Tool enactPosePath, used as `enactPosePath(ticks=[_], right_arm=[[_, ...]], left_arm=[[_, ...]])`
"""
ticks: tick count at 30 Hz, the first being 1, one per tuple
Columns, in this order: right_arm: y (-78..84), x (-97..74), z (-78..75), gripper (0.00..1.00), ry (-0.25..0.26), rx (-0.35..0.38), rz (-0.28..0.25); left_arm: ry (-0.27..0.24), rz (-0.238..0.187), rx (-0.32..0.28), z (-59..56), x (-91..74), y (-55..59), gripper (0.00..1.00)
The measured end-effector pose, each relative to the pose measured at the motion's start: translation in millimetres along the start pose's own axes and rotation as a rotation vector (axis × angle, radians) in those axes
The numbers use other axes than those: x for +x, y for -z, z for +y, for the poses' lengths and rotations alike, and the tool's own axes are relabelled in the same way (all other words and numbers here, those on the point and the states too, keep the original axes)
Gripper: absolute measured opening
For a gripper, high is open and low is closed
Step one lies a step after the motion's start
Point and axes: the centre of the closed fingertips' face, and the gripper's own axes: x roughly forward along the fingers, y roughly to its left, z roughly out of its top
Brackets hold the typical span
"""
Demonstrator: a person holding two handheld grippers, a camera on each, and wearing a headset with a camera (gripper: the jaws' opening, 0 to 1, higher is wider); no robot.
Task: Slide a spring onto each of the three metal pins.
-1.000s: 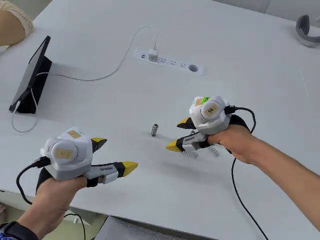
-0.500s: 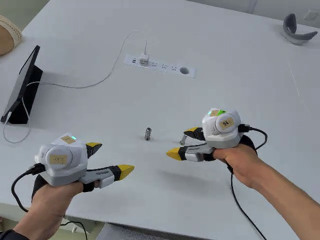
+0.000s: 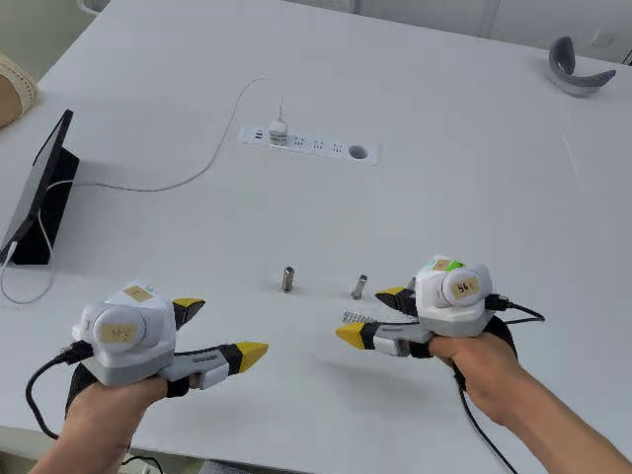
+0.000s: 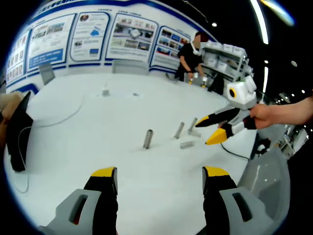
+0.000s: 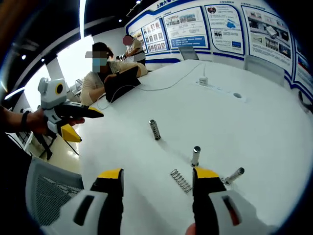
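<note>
Wide white table (image 3: pixel 444 178), matte, mostly bare. Far side: white power strip (image 3: pixel 306 145) w/ a charger (image 3: pixel 278 128) plugged in, and a thin white cable (image 3: pixel 197 173) curving left toward a dark tablet (image 3: pixel 35 197) propped near the left edge. A grey curved object (image 3: pixel 573 61) sits at the far right corner. Task parts are grouped mid-table. One pin w/ spring (image 3: pixel 287 278) on it stands upright. A bare pin (image 3: pixel 359 286) stands upright to its right, apart from it. A loose spring (image 3: pixel 357 318) lies flat just in front of the bare pin, near the right gripper (image 3: pixel 370 314) tips and not touching them. A third pin (image 5: pixel 234 175) is close to that gripper's jaw and looks tilted; can't tell if it lies flat. Right gripper's jaws are spread apart w/ nothing between them, low over the table by the spring. Left gripper (image 3: pixel 222 331) is nearer the front edge, well apart from the pins, jaws also spread and empty. Room: blue-and-white posters (image 4: pixel 93 34) along the wall, shelves (image 4: pixel 220 54) w/ boxes and a person standing (image 4: pixel 188 56) beside them. A seated person (image 5: pixel 98 73) is at the table's end. A grey mesh chair (image 5: pixel 49 193) is by the near edge.
</note>
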Motion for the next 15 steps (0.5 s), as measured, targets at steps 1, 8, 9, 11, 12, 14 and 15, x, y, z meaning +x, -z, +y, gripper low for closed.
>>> enactPosePath(ticks=[1,8,9,11,12,14,15], right_arm=[[1.9,-0.9,0.0,0.58,0.004,0.010,-0.004],[5.9,-7.8,-5.9,0.63,0.038,0.060,-0.044],[5.4,-8.9,-5.8,0.63,0.036,0.071,-0.054],[6.8,-10.8,-6.1,0.64,0.035,0.085,-0.067],[8.3,-11.1,-6.0,0.65,0.033,0.089,-0.068],[12.8,-11.9,-5.2,0.66,0.025,0.104,-0.075],[14.5,-13.0,-5.1,0.67,0.028,0.109,-0.076]], left_arm=[[0.002,0.000,0.001,-0.7,0.7,-0.1,0.72],[0.014,0.011,0.008,-1.5,4.3,-0.6,0.72],[0.015,0.013,0.009,-1.3,4.6,-0.8,0.73],[0.018,0.013,0.012,-1.1,6.1,-1.9,0.73],[0.018,0.015,0.015,-0.7,7.0,-2.3,0.73],[0.024,0.019,0.019,-0.9,9.3,-3.0,0.73],[0.026,0.019,0.020,-1.3,9.7,-3.3,0.73]])
